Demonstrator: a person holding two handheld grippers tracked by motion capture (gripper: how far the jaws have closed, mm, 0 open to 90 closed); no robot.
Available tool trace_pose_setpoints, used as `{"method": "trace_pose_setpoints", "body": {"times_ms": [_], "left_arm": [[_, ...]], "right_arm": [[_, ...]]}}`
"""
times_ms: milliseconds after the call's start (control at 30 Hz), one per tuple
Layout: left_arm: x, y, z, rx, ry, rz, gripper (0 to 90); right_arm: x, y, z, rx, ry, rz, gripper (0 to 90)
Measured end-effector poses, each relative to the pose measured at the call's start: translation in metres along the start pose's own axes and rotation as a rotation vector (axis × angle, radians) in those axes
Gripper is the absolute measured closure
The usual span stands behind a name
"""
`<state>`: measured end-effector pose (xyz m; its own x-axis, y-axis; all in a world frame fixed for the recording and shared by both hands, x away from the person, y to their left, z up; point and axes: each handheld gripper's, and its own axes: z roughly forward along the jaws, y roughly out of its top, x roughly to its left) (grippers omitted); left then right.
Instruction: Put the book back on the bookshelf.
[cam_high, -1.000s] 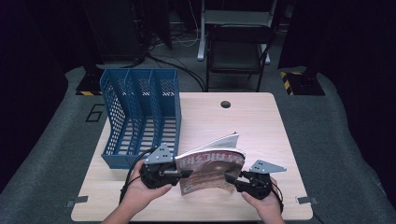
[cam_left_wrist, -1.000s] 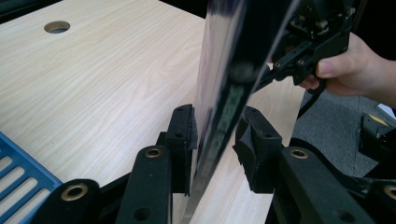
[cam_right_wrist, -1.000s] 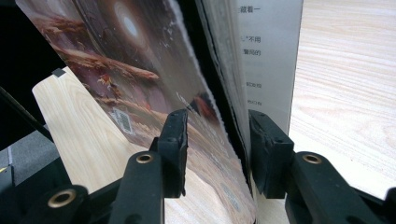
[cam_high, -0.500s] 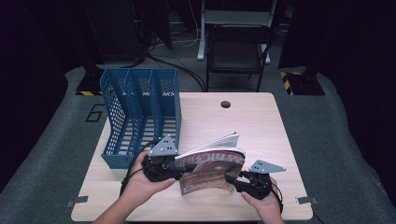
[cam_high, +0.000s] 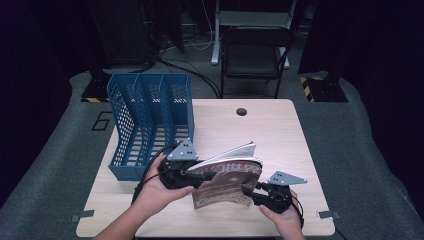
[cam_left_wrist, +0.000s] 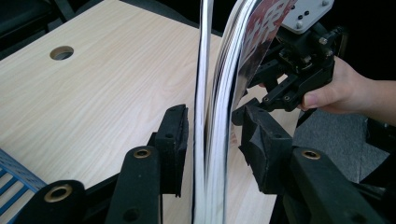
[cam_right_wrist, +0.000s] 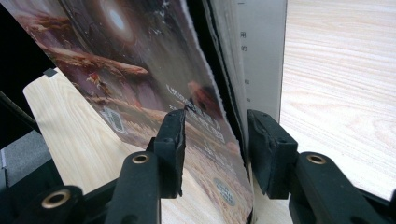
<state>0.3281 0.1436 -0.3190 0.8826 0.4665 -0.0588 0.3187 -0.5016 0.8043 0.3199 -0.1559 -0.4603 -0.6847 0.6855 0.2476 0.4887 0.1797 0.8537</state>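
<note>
Clearly both tongs straddle glossy paperback magazine — left gripper jaws apart, right gripper clamped; square edges before blue plastic file rack

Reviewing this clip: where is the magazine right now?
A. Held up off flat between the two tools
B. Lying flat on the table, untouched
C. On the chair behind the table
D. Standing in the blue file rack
A: the magazine stands on edge between the left tool and the right tool, beside the blue file rack.
</note>
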Motion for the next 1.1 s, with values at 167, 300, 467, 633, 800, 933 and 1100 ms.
{"method": "trace_pose_setpoints", "body": {"times_ms": [167,300,467,633,800,933,1100], "left_arm": [[-0.002,0.007,0.001,0.019,0.008,0.020,63.9],[-0.002,0.013,0.000,0.029,0.018,0.029,64.9],[-0.003,0.015,0.002,0.041,0.019,0.028,68.3],[-0.003,0.018,0.003,0.051,0.014,0.031,71.6],[-0.004,0.020,0.006,0.059,0.013,0.039,71.7],[-0.004,0.022,0.008,0.068,0.015,0.043,73.0],[-0.005,0.023,0.010,0.069,0.014,0.044,74.9]], "right_arm": [[0.000,0.000,-0.001,-0.003,-0.002,0.000,58.8],[-0.001,0.000,-0.001,-0.001,0.004,0.000,59.3],[0.000,0.000,-0.001,-0.007,0.003,0.014,59.3],[0.000,0.001,-0.001,-0.007,-0.003,0.002,59.3],[0.000,0.001,-0.001,-0.008,-0.001,0.002,60.2],[-0.001,0.001,-0.001,-0.008,-0.002,0.005,60.6],[-0.001,0.001,-0.001,-0.013,-0.002,0.007,60.7]]}}
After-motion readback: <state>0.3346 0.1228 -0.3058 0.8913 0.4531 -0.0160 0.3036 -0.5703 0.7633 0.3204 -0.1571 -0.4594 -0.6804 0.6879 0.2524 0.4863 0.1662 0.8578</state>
